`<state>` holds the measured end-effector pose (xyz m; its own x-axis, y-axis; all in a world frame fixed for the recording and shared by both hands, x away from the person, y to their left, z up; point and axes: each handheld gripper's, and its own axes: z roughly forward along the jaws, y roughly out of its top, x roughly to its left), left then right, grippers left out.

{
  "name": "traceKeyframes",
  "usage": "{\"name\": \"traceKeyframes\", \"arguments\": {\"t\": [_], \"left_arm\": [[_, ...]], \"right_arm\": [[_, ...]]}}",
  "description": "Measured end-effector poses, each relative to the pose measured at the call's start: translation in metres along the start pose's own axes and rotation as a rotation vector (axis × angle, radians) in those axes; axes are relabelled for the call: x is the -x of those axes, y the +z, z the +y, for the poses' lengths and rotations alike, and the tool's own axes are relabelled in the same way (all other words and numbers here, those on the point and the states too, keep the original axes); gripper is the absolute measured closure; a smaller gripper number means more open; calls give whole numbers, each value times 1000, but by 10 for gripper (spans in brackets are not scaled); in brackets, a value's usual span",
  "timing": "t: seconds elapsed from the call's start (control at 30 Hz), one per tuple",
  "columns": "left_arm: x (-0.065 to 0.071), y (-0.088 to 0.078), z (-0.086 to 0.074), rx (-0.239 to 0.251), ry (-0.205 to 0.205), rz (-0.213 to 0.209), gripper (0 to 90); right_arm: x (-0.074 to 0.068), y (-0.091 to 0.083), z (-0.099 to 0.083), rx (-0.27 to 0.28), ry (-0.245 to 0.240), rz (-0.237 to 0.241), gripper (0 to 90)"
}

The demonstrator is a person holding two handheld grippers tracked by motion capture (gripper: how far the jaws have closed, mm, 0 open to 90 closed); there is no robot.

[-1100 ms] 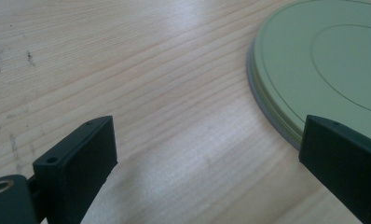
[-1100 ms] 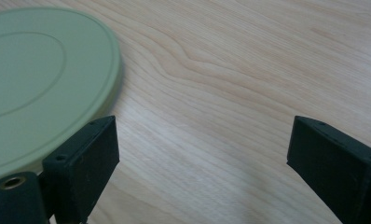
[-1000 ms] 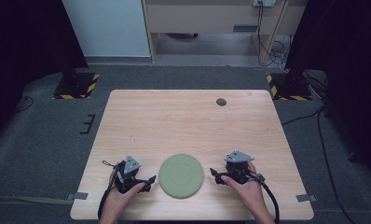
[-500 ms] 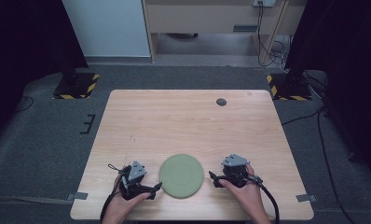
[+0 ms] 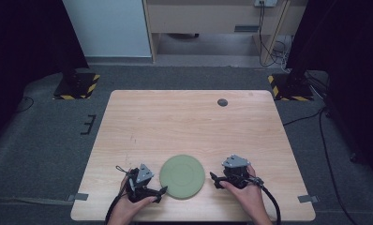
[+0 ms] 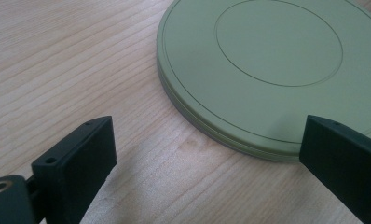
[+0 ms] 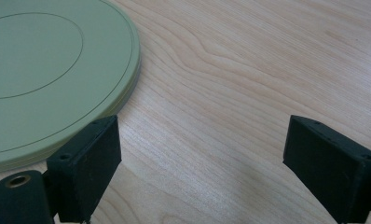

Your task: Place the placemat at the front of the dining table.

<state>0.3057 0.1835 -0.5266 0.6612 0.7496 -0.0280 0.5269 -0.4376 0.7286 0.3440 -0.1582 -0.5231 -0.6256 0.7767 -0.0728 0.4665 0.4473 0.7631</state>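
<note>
Green plate (image 5: 182, 176) lies flat near the worktop's (image 5: 189, 122) front edge. Left hand-held gripper (image 5: 160, 191) and right hand-held gripper (image 5: 213, 179) flank the plate, jaws spread wide, apparently poised to grasp its rim.

The plate (image 5: 182, 176) is a flat, matte sage green, with a thin engraved ring marking off its centre and a second fine line running just inside the rim; its edge shows a slightly darker green band. The table (image 5: 194, 126) is pale blond wood with wavy, streaked grain in warmer tan lines. At about 1 o'clock from the plate, a small round dark grey cap (image 5: 222, 102) sits in the wood. The left gripper (image 5: 159, 191) and the right gripper (image 5: 214, 180) both have black jaws and grey plates on top, each with a brass-coloured ring near the base. Black cables trail from them.
</note>
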Motion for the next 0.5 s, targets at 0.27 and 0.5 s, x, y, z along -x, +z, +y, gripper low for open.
{"name": "traceKeyframes", "arguments": {"t": [0.27, 0.5], "left_arm": [[0, 2, 3, -8, -7, 22, 0], [0, 5, 7, -14, 3, 34, 0]], "right_arm": [[0, 0, 0, -1, -4, 0, 123], [-2, 0, 3, -8, -26, 12, 145]]}}
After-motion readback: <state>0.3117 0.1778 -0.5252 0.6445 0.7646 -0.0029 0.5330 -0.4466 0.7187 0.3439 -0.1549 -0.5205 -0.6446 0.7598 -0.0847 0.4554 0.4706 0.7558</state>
